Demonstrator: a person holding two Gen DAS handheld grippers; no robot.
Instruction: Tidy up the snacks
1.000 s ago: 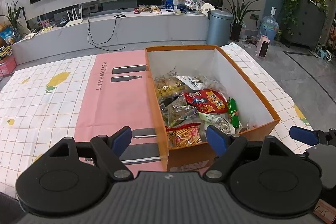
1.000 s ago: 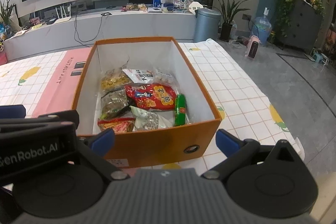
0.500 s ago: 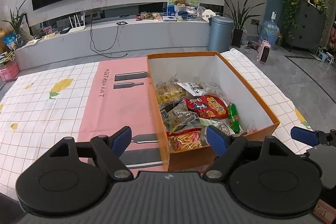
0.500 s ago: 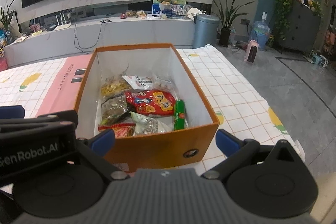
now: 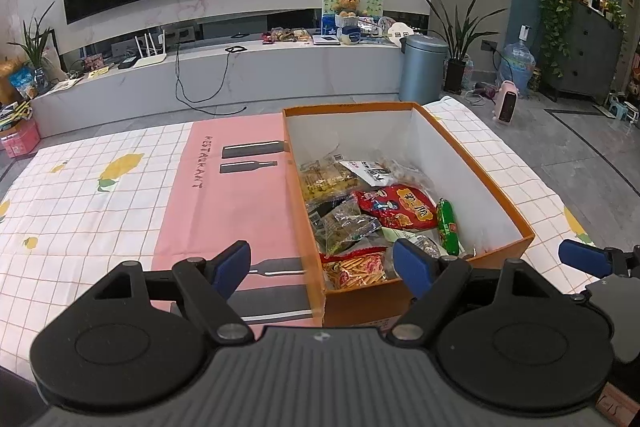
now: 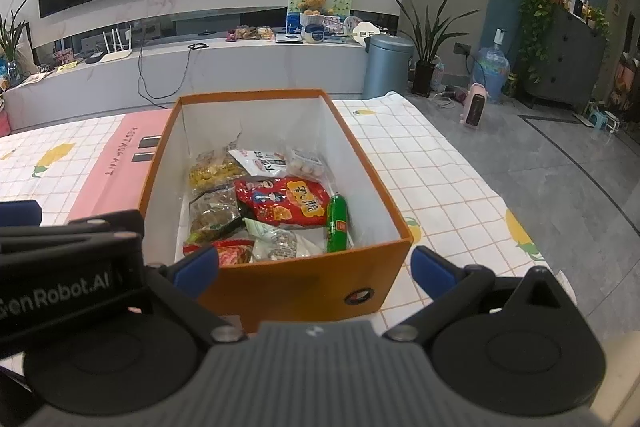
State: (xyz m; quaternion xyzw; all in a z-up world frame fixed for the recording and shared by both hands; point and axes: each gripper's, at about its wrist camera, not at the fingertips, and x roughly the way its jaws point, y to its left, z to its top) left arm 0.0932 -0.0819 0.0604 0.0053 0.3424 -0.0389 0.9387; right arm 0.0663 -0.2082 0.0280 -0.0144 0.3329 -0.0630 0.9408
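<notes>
Both claws are released and empty: the left gripper [image 5: 322, 265] hangs over the near-left corner of the orange box [image 6: 294, 283], and the right gripper [image 6: 316, 267] straddles its near wall. All snacks lie inside, just ahead of the fingers: red bag [image 6: 286, 203], green sausage stick [image 6: 337, 225], yellow packet [image 6: 216, 173], orange-stick pack [image 5: 354, 269]. Judged light, crinkly and slippery; pinch a bag's sealed edge, take the firmer stick mid-length.

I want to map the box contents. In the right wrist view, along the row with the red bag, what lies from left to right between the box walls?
Left box wall → brown snack bag → red bag → green sausage → right box wall.
</notes>
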